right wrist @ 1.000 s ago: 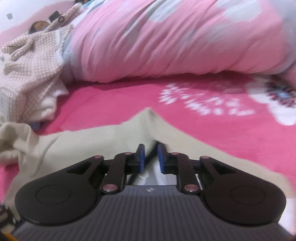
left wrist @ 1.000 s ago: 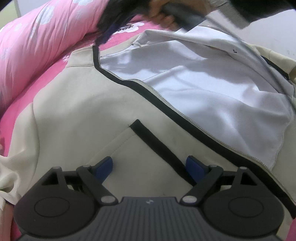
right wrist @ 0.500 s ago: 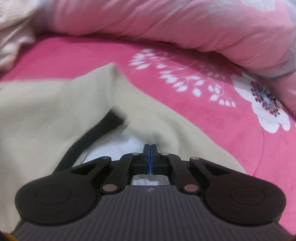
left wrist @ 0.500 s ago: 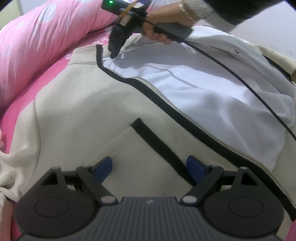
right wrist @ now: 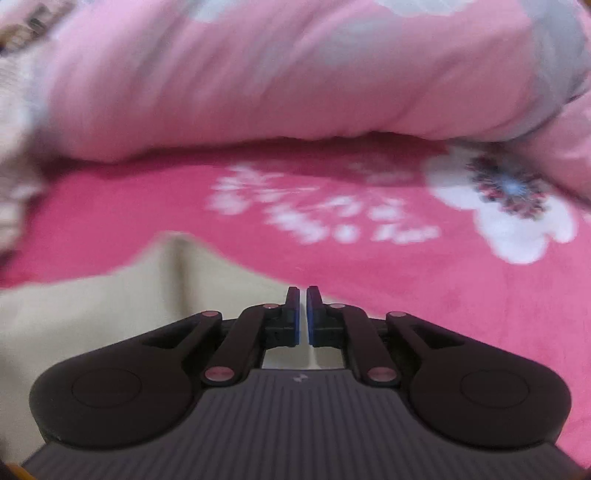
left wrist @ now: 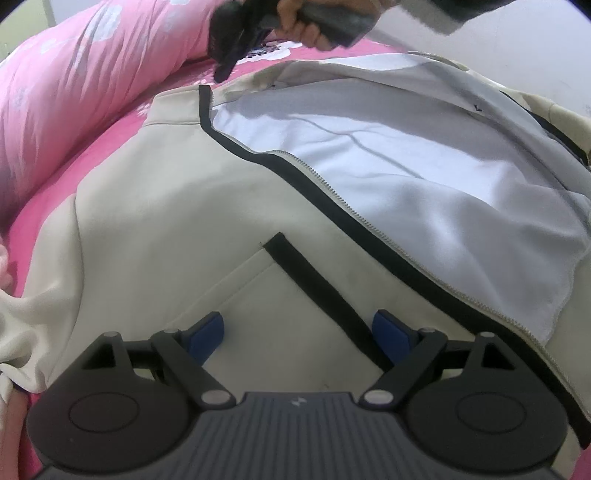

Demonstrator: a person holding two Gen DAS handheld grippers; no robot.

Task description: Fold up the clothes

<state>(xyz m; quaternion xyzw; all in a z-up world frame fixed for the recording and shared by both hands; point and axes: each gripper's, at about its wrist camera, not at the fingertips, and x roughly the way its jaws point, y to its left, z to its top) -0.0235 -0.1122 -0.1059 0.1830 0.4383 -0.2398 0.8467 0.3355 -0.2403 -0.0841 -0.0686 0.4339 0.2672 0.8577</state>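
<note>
Nearest in the left wrist view, the left gripper (left wrist: pixel 297 328) is seen with its blue pads set wide apart, and nothing is held between them. It is placed low over the cream jacket (left wrist: pixel 177 221), just above the pocket, whose black trim (left wrist: pixel 314 280) passes diagonally between the pads toward the near right.

The jacket is spread flat on the pink bedsheet (left wrist: pixel 110 136) with its front unzipped. The left panel lies closed, while the right panel is turned back, so that the white lining (left wrist: pixel 424 177) is shown. The long axis of the jacket is marked by the black zipper edge (left wrist: pixel 332 206), which runs from the collar at the far left down to the hem at the near right.

Farther away, beyond the collar, the right gripper (left wrist: pixel 225 70) is held by a hand (left wrist: pixel 306 22) above the sheet. In its own view the right gripper (right wrist: pixel 303 317) is almost closed, with only a thin gap left between the pads (no cloth is seen in that gap), and the collar end of the jacket (right wrist: pixel 110 302) lies just to its near left.

So the hem end is judged nearer to the left gripper and the collar end nearer to the right one. Any fold across the jacket would be made along this zipper line, but which fold is intended cannot be settled from this moment.

At the far side, a rolled pink quilt (right wrist: pixel 258 74) borders the sheet.
</note>
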